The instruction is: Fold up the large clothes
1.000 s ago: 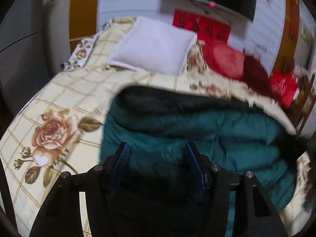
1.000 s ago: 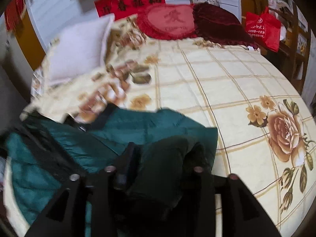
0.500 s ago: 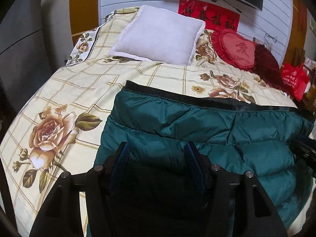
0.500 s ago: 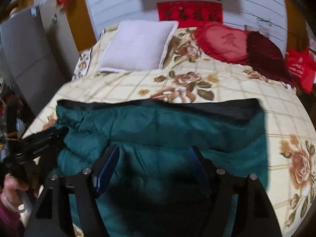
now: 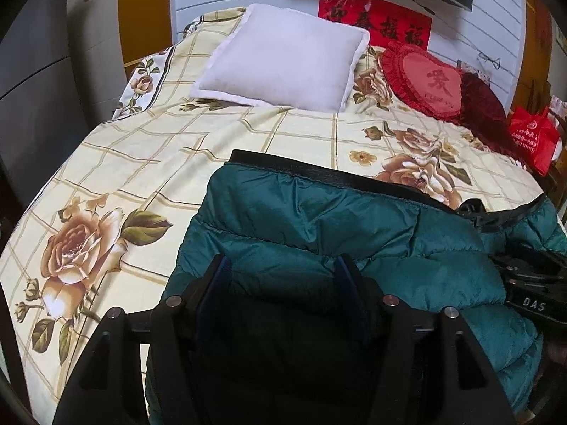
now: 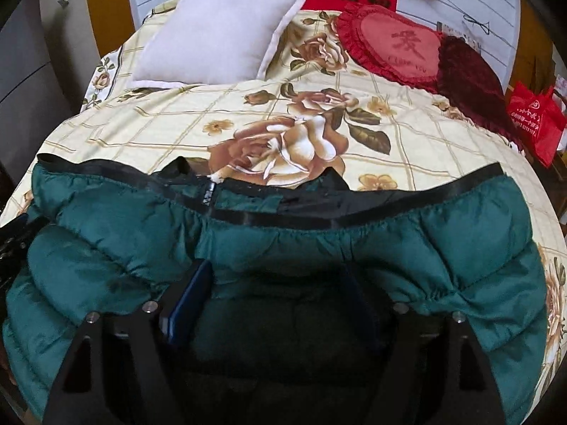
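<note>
A dark green puffer jacket [image 5: 336, 233] with a black hem band lies folded across the near part of a floral bedspread [image 5: 141, 163]; it also shows in the right wrist view [image 6: 283, 248]. My left gripper [image 5: 283, 269] is open just above the jacket's left half, jaws wide apart. My right gripper [image 6: 273, 279] is open over the jacket's middle, jaws wide apart. The right gripper's body shows at the right edge of the left wrist view [image 5: 531, 283].
A white pillow [image 5: 283, 60], a red heart cushion [image 5: 425, 78] and a dark red cushion [image 5: 482, 102] lie at the head of the bed. A red bag [image 5: 535, 138] stands off the bed's right side. A grey cabinet [image 5: 32, 71] stands left.
The right gripper let go of the jacket fold, opened and drew back to face the bed head. The jacket now lies flat and folded. The left gripper stayed open and shifted slightly.
</note>
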`<state>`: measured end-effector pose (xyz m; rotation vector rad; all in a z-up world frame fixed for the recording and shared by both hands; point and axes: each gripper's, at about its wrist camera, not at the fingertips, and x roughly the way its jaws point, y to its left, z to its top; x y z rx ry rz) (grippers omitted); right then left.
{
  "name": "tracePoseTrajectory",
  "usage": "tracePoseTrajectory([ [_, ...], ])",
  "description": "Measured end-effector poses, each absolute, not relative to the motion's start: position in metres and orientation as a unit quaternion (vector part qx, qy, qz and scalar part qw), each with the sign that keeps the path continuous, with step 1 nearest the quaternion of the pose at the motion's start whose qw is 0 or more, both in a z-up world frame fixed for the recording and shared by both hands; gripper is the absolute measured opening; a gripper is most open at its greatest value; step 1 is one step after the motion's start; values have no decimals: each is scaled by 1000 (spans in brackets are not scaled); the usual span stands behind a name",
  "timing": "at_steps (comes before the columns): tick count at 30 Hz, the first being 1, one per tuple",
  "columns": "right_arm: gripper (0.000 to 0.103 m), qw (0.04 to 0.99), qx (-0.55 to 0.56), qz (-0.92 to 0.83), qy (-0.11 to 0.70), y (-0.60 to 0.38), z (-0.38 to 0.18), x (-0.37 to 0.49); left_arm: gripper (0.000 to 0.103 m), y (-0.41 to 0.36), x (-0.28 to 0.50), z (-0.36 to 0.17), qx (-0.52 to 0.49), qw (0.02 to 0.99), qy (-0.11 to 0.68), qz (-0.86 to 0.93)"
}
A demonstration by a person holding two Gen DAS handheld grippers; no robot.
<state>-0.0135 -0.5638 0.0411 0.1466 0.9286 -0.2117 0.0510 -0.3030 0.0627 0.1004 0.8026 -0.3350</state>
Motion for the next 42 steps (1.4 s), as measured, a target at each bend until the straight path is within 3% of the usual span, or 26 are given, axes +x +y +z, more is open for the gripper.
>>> tracePoseTrajectory([
  [10, 80, 903, 70, -127, 405, -604, 93, -75, 68, -298, 62, 68, 44, 899, 408, -153],
  [22, 84, 881, 89, -171, 432, -654, 40, -65, 75, -309, 74, 52, 61, 897, 414, -142],
  [33, 84, 902, 102, -116, 404, -623, 90, -130, 75, -307, 70, 50, 58, 901, 406, -143],
  [42, 92, 892, 95, -133, 421, -621, 53, -125, 76, -306, 67, 52, 66, 902, 404, -138],
])
